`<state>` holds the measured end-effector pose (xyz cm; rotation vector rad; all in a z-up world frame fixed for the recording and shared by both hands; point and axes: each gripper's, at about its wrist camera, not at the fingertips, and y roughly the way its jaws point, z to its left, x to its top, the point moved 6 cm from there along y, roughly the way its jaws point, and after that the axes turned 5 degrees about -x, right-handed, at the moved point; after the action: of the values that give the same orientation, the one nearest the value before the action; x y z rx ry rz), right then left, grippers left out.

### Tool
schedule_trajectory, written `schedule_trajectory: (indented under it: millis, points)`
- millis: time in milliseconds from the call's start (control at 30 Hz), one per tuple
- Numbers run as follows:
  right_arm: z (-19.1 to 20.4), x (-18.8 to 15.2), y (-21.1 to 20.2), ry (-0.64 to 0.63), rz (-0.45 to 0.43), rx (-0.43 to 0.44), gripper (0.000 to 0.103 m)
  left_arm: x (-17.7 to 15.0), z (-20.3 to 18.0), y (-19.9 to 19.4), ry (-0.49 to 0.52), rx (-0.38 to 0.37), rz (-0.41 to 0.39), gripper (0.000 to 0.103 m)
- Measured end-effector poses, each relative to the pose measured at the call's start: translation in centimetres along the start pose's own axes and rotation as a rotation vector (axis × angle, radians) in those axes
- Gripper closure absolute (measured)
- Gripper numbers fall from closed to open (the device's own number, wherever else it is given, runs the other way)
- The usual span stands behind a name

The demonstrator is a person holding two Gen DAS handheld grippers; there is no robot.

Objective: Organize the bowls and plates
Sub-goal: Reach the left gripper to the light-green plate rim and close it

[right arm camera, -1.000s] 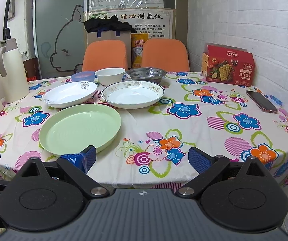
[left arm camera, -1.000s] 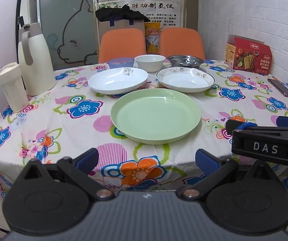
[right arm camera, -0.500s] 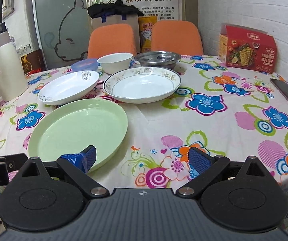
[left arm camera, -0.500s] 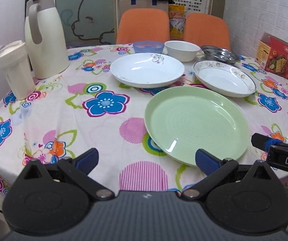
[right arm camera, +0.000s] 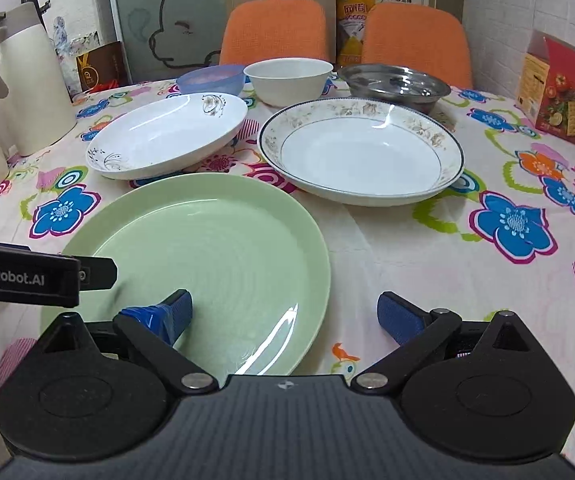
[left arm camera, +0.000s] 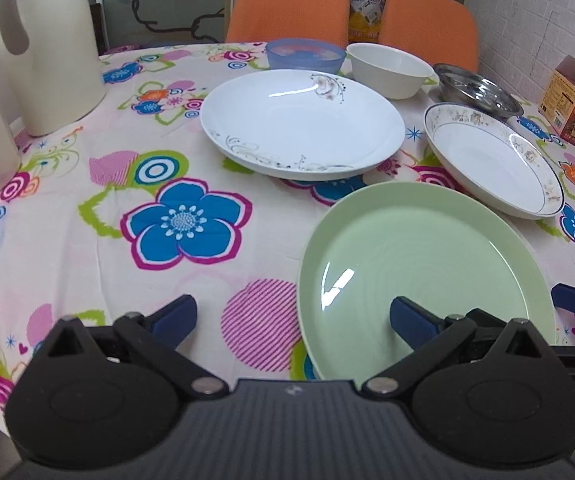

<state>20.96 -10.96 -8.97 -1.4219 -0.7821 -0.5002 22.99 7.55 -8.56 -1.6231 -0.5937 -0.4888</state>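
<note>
Both tools have moved closer, spread wide, over the flat-lying green plate [left arm camera: 427,264].

plates: three, green plate [right arm camera: 207,248] nearest, two white ones behind it
bowls: three, behind the green plate
chairs: two, beyond
jugs: one, left

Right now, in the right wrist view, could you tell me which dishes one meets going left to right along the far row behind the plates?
Blue plastic bowl → white bowl → steel dish.
</note>
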Motion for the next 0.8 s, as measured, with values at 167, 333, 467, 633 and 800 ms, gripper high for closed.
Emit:
schedule_trajectory:
  millis: [167,333,467,633,800]
  points:
    - [0.0,-0.4,0.0,-0.013,-0.054,0.022,0.015,0.0,-0.5,0.7,0.044,0.004,-0.005,0.001]
    - [-0.2,-1.1,-0.2,-0.035,-0.148,0.04,0.015,-0.2,-0.9,0.7,0.069,-0.015,-0.031,0.001]
    - [0.2,-0.2,0.2,-0.03,-0.095,0.019,0.016,-0.1,-1.0,0.7,0.068,-0.022,-0.035,0.001]
    - [0.2,-0.1,0.3,-0.053,-0.083,0.049,0.017,-0.1,-1.1,0.7,0.078,-0.024,-0.031,0.002]
    - [1.3,-0.1,-0.4,-0.159,-0.019,0.122,0.024,-0.2,-1.5,0.3,0.101,-0.053,-0.02,0.014]
